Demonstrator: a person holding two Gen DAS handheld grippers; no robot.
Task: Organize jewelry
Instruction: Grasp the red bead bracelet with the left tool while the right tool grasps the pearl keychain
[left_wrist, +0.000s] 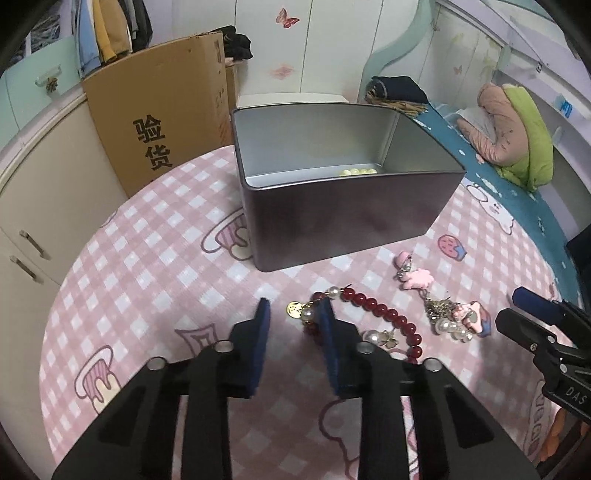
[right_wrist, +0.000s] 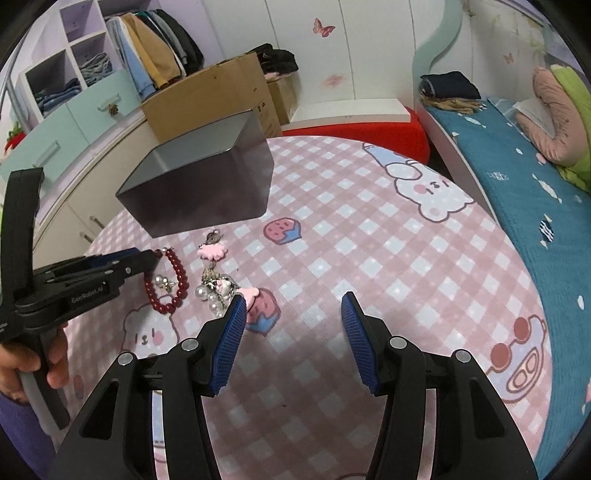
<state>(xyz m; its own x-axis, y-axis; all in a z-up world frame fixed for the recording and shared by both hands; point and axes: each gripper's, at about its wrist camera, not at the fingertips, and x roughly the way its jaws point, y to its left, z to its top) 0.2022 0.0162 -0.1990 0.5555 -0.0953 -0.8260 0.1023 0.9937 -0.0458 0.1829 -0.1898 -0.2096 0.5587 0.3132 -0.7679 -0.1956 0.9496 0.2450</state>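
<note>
Left gripper (left_wrist: 293, 314) spread open at the red bead bracelet (left_wrist: 384, 314) before the metal tin (left_wrist: 347, 218), nothing held, right gripper (right_wrist: 293, 306) parted wide, empty, pearl keychain (left_wrist: 447, 314) laid beside the bracelet

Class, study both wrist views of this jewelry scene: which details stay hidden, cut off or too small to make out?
- Metal tin contents: in the left wrist view its front wall hides most of the floor; only a few pale beads show. The right wrist view shows none of its floor.
- Red bead bracelet: the left gripper finger covers part of it.
- Pink charm keychain: its small pieces are too tangled to identify.
- Gold charm: its marking is too small to read.
</note>
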